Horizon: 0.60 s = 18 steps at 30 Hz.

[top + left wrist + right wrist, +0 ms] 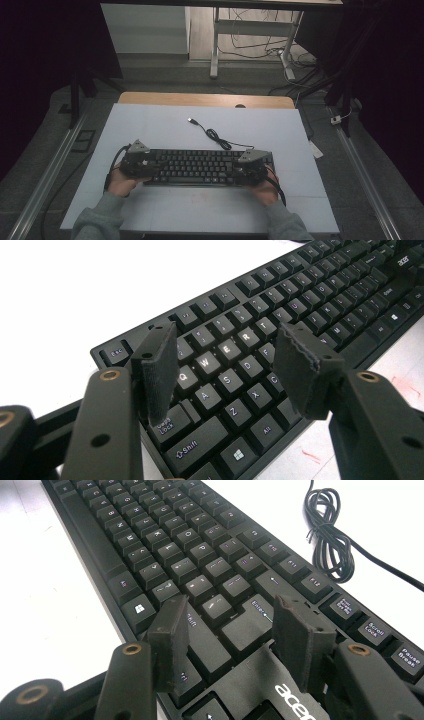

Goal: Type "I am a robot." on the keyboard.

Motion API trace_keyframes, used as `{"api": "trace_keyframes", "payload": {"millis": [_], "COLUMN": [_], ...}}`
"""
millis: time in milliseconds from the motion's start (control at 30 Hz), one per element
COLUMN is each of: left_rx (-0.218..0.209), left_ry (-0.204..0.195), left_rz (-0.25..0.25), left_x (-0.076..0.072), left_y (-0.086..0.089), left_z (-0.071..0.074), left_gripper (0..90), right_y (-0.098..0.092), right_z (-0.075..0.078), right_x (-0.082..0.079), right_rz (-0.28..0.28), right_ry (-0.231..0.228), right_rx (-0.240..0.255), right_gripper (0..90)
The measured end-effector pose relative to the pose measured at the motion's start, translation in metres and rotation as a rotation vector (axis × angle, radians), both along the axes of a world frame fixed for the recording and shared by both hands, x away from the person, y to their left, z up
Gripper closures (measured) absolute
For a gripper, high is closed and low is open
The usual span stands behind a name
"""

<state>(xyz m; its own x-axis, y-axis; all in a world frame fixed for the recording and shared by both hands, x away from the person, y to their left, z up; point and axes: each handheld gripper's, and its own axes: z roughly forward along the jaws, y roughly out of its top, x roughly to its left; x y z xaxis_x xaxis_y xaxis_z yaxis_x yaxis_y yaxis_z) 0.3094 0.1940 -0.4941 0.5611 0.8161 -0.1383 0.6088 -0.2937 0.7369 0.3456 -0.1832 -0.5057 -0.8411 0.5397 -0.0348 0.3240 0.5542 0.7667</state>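
A black keyboard (pixel 200 167) lies flat on the white table cover (pixel 165 125), below its centre, long axis running from 9 o'clock to 3 o'clock in the high view. The left gripper (pixel 134 162) sits at the keyboard's 9 o'clock end and the right gripper (pixel 252 167) at its 3 o'clock end, each carried by a hand entering from 6 o'clock. In the left gripper view, the left gripper (pixel 227 365) has its jaws spread apart over the keys of the keyboard (pixel 260 330), one pad above the Caps Lock area and the other toward the keyboard's near edge; nothing is clamped between them. In the right gripper view, the right gripper (pixel 235 635) likewise stands with jaws apart above the Shift and Enter keys of the keyboard (pixel 165 540), beside the printed brand panel, with no object pinched. Whether the pads touch the keycaps cannot be determined. The keyboard's cable (pixel 215 135) leaves the rear edge toward 12 o'clock, forms a bundled coil (pixel 327 535), and ends in a USB plug (pixel 191 120) lying free on the cover.
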Motion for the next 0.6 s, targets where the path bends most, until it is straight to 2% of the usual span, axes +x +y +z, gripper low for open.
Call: {"api": "trace_keyframes", "payload": {"millis": [600], "left_rx": [0.018], "left_ry": [0.002], "left_rz": [-0.008], "left_x": [0.0030], "left_y": [-0.0065], "left_z": [-0.0013], "left_gripper": [42.2], "right_y": [0.0016], "right_z": [-0.0010], "right_x": [-0.0006], "right_rz": [0.002], "right_ry": [0.003], "right_rx": [-0.002], "right_gripper": [48.9]}}
